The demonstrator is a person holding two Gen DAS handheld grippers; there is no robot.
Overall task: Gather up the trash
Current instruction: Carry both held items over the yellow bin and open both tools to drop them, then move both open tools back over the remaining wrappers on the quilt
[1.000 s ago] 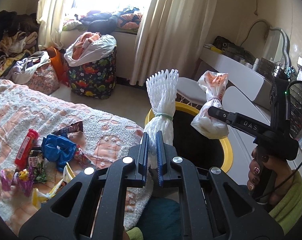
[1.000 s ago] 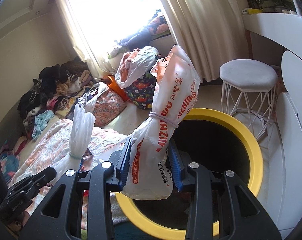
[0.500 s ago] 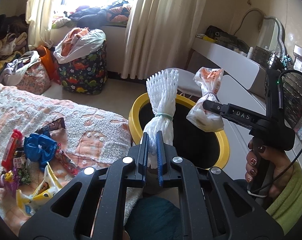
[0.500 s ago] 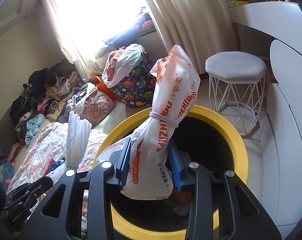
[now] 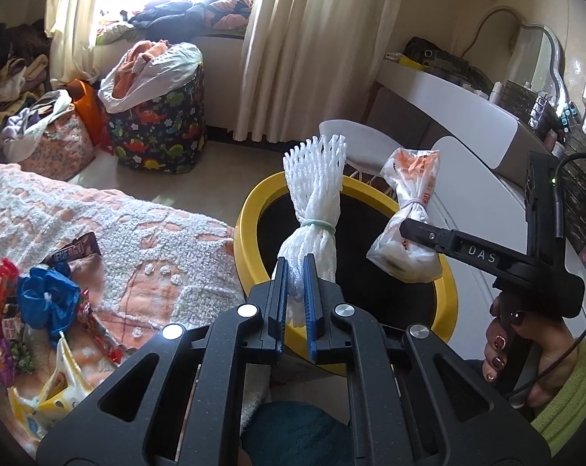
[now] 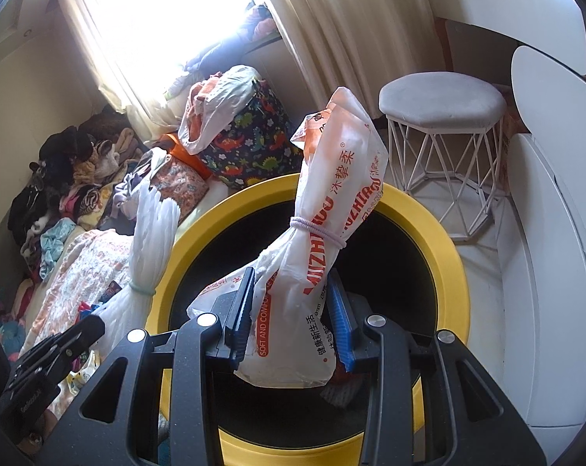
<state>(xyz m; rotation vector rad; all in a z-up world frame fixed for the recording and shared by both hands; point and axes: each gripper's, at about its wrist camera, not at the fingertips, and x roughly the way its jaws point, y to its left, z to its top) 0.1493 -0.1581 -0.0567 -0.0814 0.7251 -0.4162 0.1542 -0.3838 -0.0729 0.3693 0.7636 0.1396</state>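
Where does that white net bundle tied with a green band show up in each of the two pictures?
Left wrist view: the white net bundle stands at centre, pinched in the left tongs.
Right wrist view: it shows at the left, beside the printed bag in the right tongs.
Shared landmark: the yellow-rimmed bin.

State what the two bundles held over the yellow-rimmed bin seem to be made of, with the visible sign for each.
White bundle in the left tool: probably foam netting, matte; open mesh with fringed top. Printed bag in the right tool: thin plastic film, slightly glossy; translucent, crinkled, orange lettering. Bin: likely smooth plastic rim.
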